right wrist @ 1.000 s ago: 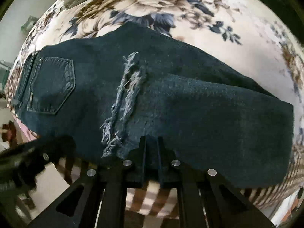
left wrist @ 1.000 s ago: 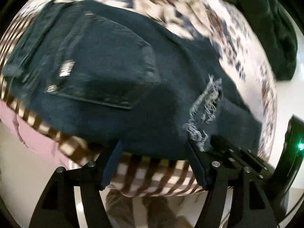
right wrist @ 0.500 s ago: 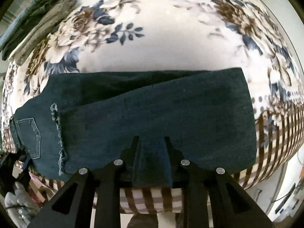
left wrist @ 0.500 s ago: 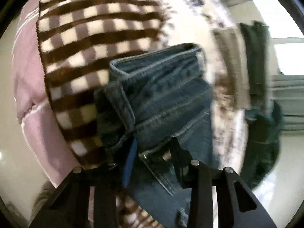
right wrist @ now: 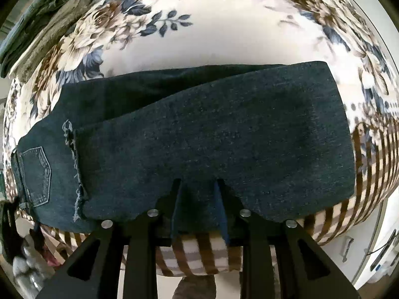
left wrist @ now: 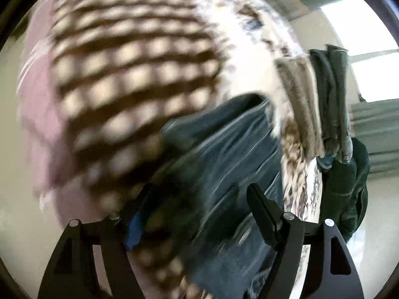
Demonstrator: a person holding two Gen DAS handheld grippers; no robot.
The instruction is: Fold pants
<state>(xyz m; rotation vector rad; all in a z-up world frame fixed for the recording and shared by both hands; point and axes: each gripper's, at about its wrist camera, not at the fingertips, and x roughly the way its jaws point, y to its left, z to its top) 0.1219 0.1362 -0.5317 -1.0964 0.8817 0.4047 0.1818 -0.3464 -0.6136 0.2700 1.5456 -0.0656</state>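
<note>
Dark blue jeans point(right wrist: 212, 144) lie flat along the near edge of a bed, legs folded over each other, waistband and back pocket point(right wrist: 36, 174) at the left. My right gripper point(right wrist: 198, 206) sits at the near edge of the legs, fingers slightly apart with denim between them. In the blurred left wrist view, my left gripper point(left wrist: 197, 211) is open, its fingers wide apart astride the waistband end of the jeans point(left wrist: 224, 154).
The bed has a floral cover point(right wrist: 199, 30) and a brown-checked blanket point(left wrist: 124, 62) over its edge. Folded grey-green clothes point(left wrist: 324, 99) are stacked at the far side; they also show in the right wrist view point(right wrist: 37, 17). White cabinets point(right wrist: 379, 244) stand at right.
My left gripper swung from the pocket area to the waistband end, closed partly, then opened wide. My right gripper backed away slightly; its fingers have spread a little.
</note>
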